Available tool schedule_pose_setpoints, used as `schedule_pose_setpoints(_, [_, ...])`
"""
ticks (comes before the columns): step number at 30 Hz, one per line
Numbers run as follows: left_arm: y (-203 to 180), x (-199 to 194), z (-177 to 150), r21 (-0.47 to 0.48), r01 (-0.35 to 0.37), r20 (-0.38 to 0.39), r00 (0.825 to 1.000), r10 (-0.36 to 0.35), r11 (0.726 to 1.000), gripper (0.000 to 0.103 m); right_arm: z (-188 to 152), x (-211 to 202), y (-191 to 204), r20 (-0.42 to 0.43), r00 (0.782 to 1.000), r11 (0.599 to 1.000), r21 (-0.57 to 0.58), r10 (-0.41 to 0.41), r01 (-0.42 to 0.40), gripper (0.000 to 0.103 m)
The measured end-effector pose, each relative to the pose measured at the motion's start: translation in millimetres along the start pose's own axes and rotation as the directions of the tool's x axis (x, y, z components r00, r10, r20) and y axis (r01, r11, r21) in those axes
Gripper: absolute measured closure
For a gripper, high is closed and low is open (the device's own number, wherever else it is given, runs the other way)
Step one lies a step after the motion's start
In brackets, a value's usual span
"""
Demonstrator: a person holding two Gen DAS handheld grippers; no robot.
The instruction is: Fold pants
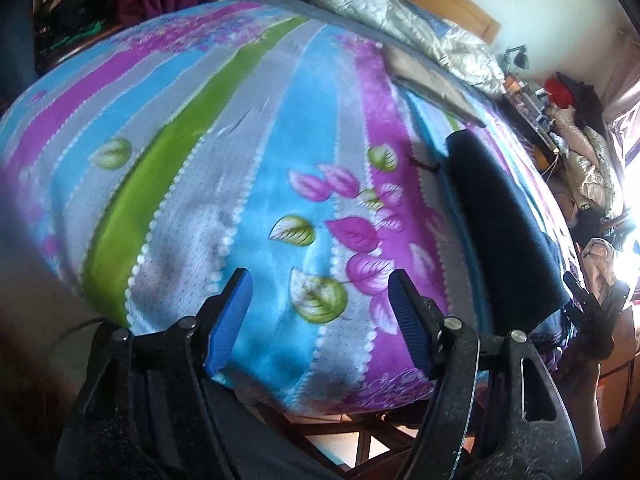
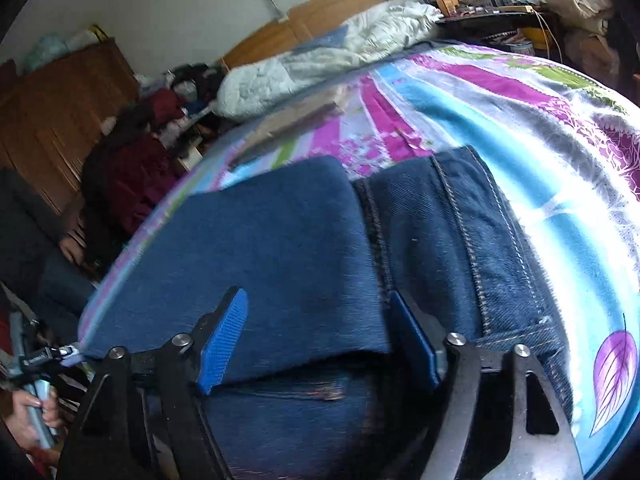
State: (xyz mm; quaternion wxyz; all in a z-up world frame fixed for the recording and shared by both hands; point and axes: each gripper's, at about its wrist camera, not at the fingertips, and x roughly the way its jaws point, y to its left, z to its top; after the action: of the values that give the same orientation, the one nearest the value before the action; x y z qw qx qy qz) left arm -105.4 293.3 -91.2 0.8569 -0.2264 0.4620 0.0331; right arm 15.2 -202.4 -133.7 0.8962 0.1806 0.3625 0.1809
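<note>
Left claw (image 1: 320, 300) gaped wide, empty, above the striped blanket (image 1: 256, 152). Right claw (image 2: 316, 332) likewise spread wide, straddling the folded jeans (image 2: 304, 236) without gripping. Jeans lay on the bed, at three o'clock in the left wrist view.

The left camera looks from the bed's (image 1: 240, 128) near edge across the striped blanket; the right camera sits very close over the jeans (image 2: 300, 240); both see the far pillow (image 1: 400, 12).

Open bedspread left, denim right

Left tongs (image 1: 320, 320) face bare blanket (image 1: 224, 152); folded jeans (image 2: 304, 240) fill the space under the right tongs (image 2: 320, 340).
</note>
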Motion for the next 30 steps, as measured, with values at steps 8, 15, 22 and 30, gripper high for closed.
schedule_pose_setpoints(8, [-2, 7, -3, -0.015, -0.004, -0.041, 0.999, 0.003, 1.0, 0.032, -22, -20, -13, 0.097, 0.959, 0.944, 0.173, 0.268, -0.281, 0.048])
schedule_pose_setpoints(15, [-24, 9, -3, 0.055, 0.004, -0.06, 0.998, 0.0, 0.998, 0.032, -19, -8, -3, 0.053, 0.983, 0.972, 0.146, 0.178, -0.184, 0.043])
schedule_pose_setpoints(22, [-18, 8, -6, 0.076, -0.013, -0.062, 0.998, 0.018, 0.997, 0.032, 21, 7, -2, -0.137, 0.969, 0.975, 0.11, 0.208, -0.193, 0.039])
schedule_pose_setpoints(30, [-17, 7, -9, 0.051, -0.007, -0.067, 0.998, 0.01, 0.999, 0.032, 35, 46, -3, -0.227, 0.964, 0.987, 0.106, 0.139, -0.118, 0.093])
